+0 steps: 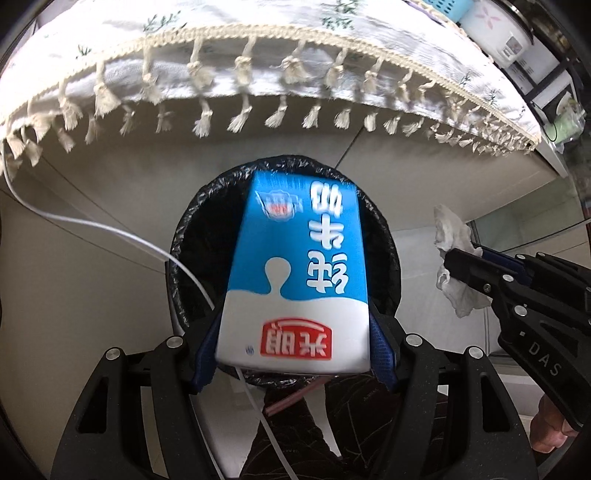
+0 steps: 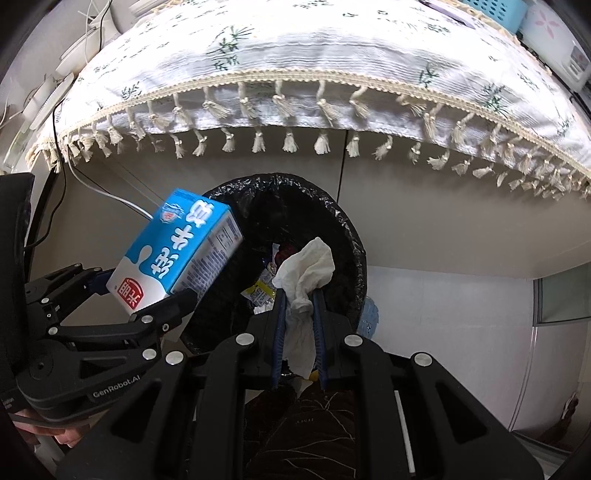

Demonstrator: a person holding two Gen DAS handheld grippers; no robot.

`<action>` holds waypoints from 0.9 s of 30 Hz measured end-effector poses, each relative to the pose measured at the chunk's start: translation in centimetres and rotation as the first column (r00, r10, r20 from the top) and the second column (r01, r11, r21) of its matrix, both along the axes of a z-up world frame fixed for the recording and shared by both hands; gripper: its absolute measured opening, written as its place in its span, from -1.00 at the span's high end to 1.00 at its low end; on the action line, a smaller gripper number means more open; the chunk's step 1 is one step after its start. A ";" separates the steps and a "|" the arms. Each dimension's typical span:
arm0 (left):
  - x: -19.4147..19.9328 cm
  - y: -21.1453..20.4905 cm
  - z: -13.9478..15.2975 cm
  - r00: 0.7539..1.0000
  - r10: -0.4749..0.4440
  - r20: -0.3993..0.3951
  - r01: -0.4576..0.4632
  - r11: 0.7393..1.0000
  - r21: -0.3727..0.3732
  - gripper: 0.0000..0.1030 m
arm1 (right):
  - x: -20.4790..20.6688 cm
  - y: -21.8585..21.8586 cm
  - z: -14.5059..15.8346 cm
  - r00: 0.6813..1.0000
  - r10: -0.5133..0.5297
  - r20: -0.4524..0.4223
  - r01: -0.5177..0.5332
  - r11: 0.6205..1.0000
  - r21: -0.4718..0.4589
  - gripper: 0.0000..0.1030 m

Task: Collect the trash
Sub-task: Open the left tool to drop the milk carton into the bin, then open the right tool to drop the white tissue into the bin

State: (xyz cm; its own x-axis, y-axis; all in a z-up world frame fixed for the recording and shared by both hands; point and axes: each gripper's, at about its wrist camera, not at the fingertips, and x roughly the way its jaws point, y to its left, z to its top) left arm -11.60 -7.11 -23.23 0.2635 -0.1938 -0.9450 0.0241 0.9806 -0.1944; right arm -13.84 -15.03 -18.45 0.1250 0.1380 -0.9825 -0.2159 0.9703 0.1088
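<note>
A table covered by a white tablecloth (image 2: pixel 332 55) with small green plant prints and a cream tassel fringe (image 2: pixel 288 107) fills the upper part of both views. Below the table lies a pale tiled floor (image 2: pixel 443 236). At the far right end of the table stand a turquoise basket (image 2: pixel 495 9) and a white appliance (image 1: pixel 495 33).

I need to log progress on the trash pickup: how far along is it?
Done: some wrappers already lie in the bin. In hand: the left gripper holds the milk carton and the right gripper pinches a crumpled tissue, both over the bin. Left: dropping both in.
</note>
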 end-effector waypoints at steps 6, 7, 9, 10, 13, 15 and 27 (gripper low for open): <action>-0.1 0.7 1.0 0.999 0.036 0.031 -0.036 0.999 0.007 -0.60 | 0.3 -0.1 -0.1 1.000 -0.009 -0.004 0.009 1.000 0.008 0.73; -0.2 0.9 1.1 0.998 0.048 0.034 -0.048 0.999 0.006 -0.69 | 0.4 0.0 -0.2 1.000 -0.008 -0.006 0.008 1.000 0.011 0.73; -0.2 1.4 1.4 0.997 0.071 0.034 -0.071 0.997 0.013 -0.82 | 0.5 0.4 -0.3 1.000 -0.004 -0.010 0.004 1.000 0.015 0.73; -0.3 1.7 1.4 0.996 0.082 0.035 -0.083 0.996 0.017 -0.85 | 0.6 0.7 -0.4 1.000 -0.001 -0.011 0.001 1.000 0.017 0.73; -0.7 3.1 1.8 0.992 0.118 0.043 -0.119 0.993 0.019 -0.89 | 1.1 1.4 -0.7 1.000 0.006 -0.015 -0.005 1.000 0.026 0.73; -1.1 4.0 2.0 0.989 0.138 0.049 -0.140 0.990 0.023 -0.89 | 1.2 2.0 -0.7 1.000 0.010 -0.016 -0.010 0.999 0.033 0.73; -2.2 7.8 2.6 0.974 0.217 0.063 -0.220 0.975 0.038 -0.88 | 1.6 5.0 -2.0 0.998 0.066 -0.025 -0.065 0.997 0.041 0.72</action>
